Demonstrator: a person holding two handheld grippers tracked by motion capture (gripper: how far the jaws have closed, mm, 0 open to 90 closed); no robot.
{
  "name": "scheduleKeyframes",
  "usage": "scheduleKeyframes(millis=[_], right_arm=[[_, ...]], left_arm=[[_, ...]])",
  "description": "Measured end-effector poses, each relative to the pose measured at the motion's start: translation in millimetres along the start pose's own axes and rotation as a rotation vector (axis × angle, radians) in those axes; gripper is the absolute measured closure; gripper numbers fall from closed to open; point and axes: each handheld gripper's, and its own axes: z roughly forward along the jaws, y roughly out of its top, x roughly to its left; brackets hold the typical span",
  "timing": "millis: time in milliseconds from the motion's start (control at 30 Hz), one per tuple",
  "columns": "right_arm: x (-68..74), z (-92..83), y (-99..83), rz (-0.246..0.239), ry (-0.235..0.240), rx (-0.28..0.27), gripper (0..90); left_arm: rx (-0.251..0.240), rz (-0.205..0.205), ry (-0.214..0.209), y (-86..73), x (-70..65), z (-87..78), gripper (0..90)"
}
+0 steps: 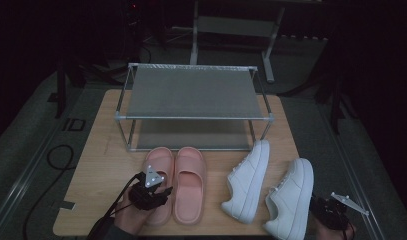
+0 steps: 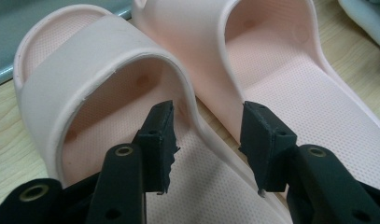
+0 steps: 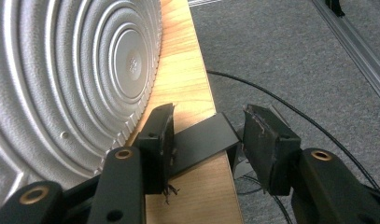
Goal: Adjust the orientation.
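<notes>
Two pink slippers lie side by side at the table's front, toes toward a shoe rack (image 1: pixel 191 107). My left gripper (image 1: pixel 153 191) is low over the left slipper (image 1: pixel 160 157), near its heel. Up close, the open left gripper (image 2: pixel 208 109) straddles the inner side wall of the left slipper (image 2: pixel 85 79), one pad inside it, the other toward the right slipper (image 2: pixel 290 60). Neither pad presses. My right gripper (image 1: pixel 325 208) waits at the table's front right corner beside the outer white sneaker (image 1: pixel 291 200). The open right gripper (image 3: pixel 208 112) has that sneaker's ribbed sole (image 3: pixel 61 84) on its left.
The second white sneaker (image 1: pixel 248 182) lies between the slippers and the outer sneaker. The two-shelf metal rack spans the table's back half. Black tape (image 3: pixel 204 140) marks the wooden table edge (image 3: pixel 187 79), with grey floor and a cable (image 3: pixel 281 102) beyond.
</notes>
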Motion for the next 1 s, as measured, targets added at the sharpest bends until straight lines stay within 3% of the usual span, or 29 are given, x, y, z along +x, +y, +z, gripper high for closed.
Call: scheduleKeyframes(millis=[400,767,1000], right_arm=[[-0.1,1.0,0.8,0.0,0.0,-0.001,51.8],[0.4,0.9,0.6,-0.002,0.0,0.0,51.4],[0.4,0.9,0.6,-0.004,-0.001,0.0,51.1]], left_arm=[[-0.029,-0.034,0.02,-2.0,0.3,0.4,51.4],[-0.034,-0.098,-0.02,2.5,0.4,10.2,49.2],[-0.025,-0.088,0.01,12.1,-8.2,19.9,39.6]])
